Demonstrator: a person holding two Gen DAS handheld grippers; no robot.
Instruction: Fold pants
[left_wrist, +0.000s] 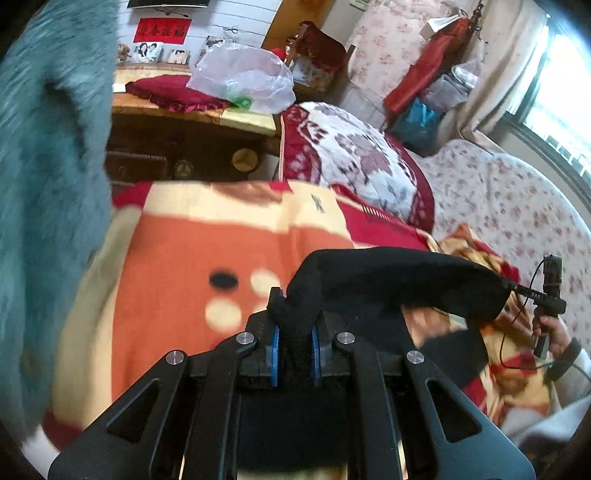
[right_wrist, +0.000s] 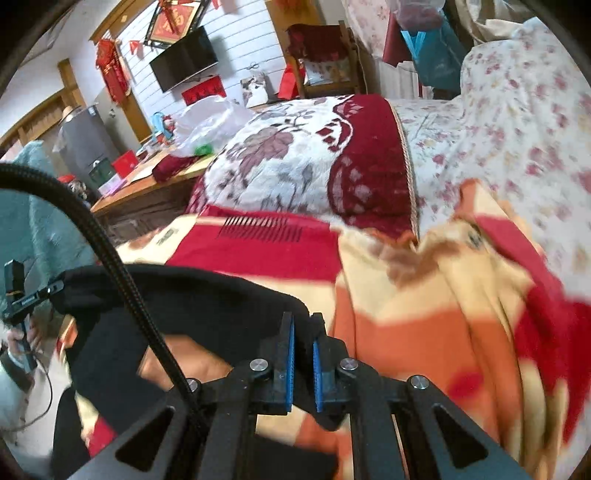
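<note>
The left gripper (left_wrist: 294, 332) points forward and downward over the bed, its blue pads (left_wrist: 274, 341) clamped on a bunched edge of the black pants (left_wrist: 388, 284). From that grip the dark cloth rises in a hump and stretches across to the right, where the right gripper (left_wrist: 517, 286) pinches its far end; the person's right hand (left_wrist: 552, 338) wraps the handle below it, a pale sleeve (left_wrist: 576, 373) behind the wrist. The span of pants between the two grippers hangs clear above the orange, cream and red blanket (left_wrist: 192, 243), with more black cloth drooping beneath it.

From the right wrist camera, the right gripper (right_wrist: 303, 349) also tilts downward, its blue pads (right_wrist: 290, 354) drawn close together on a thin fold of the black pants (right_wrist: 207, 306). The cloth runs leftward from there to the left gripper (right_wrist: 55, 286), held by the left hand (right_wrist: 22, 338) low at the picture's edge. A black flexible cable (right_wrist: 122, 280) arcs across the front of this view.

Beyond the blanket lies a folded red and white floral quilt (left_wrist: 354, 155), and past that a wooden desk (left_wrist: 207, 114) bearing a clear plastic bag (left_wrist: 243, 74). A teal fuzzy fabric (left_wrist: 48, 184) fills the left side of the left wrist view, blurred
</note>
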